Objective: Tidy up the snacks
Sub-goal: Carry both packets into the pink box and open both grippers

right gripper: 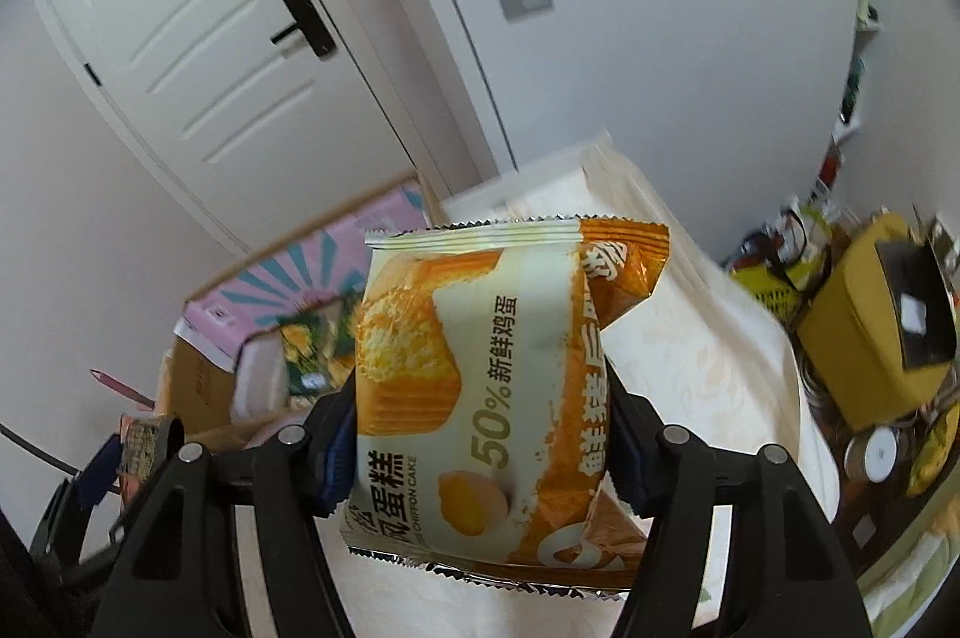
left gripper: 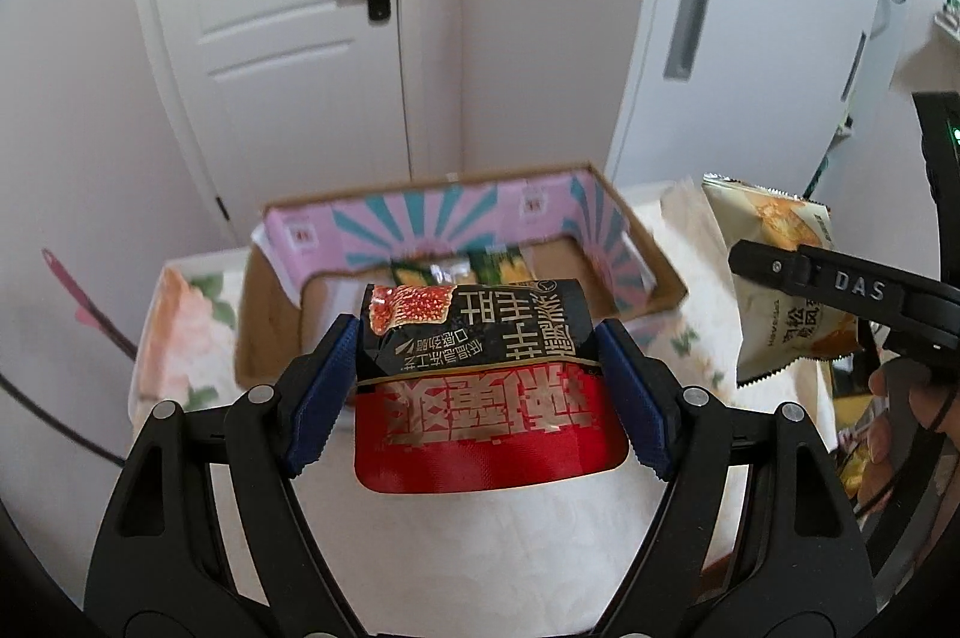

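You see a red-and-black packet point(left gripper: 480, 386) with gold lettering. Your cake packet point(right gripper: 480, 398) is cream and orange. The box point(left gripper: 444, 218) shows pink and teal rays.

1. The surface point(left gripper: 516, 536) lies below and beyond the fingers of both views; it is covered by a pale cloth with a faint pattern, and a floral print point(left gripper: 180, 338) of peach and green shows at its left end.
2. A cardboard box point(left gripper: 636, 242) rests directly on the surface, ahead of the left fingers; its inner walls are pink with teal rays; its flaps stand open.
3. In the right wrist view the same box point(right gripper: 210, 386) sits beyond and left of the fingers; the cloth point(right gripper: 708, 368) runs on to their right.
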Demonstrator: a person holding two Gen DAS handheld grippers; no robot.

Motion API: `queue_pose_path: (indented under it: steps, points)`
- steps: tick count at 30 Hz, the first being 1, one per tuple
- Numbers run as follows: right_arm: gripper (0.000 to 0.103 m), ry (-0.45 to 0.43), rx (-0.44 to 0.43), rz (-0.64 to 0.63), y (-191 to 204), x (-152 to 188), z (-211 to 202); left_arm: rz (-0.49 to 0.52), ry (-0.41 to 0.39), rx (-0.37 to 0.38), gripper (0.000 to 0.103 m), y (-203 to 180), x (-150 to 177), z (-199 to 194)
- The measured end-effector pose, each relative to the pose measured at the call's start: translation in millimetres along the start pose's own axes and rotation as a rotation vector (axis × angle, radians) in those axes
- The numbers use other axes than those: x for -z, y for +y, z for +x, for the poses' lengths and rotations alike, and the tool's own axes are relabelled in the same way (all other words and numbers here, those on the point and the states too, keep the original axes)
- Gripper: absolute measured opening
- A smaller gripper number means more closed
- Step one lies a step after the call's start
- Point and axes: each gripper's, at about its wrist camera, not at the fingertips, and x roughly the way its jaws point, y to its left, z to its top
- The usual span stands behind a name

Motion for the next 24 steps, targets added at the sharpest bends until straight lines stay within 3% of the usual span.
queue_pose_path:
  steps: [10,16,24]
  points:
    - [0.063,-0.037,-0.098,-0.051,53,-36,11,-0.017,0.013,-0.008,0.077,50,-45,25]
    - [0.063,-0.027,-0.143,-0.08,86,-44,28,-0.023,0.083,-0.006,0.077,81,-62,63]
    - [0.063,0.038,-0.131,-0.08,101,-41,58,-0.003,0.187,0.017,0.078,97,-58,114]
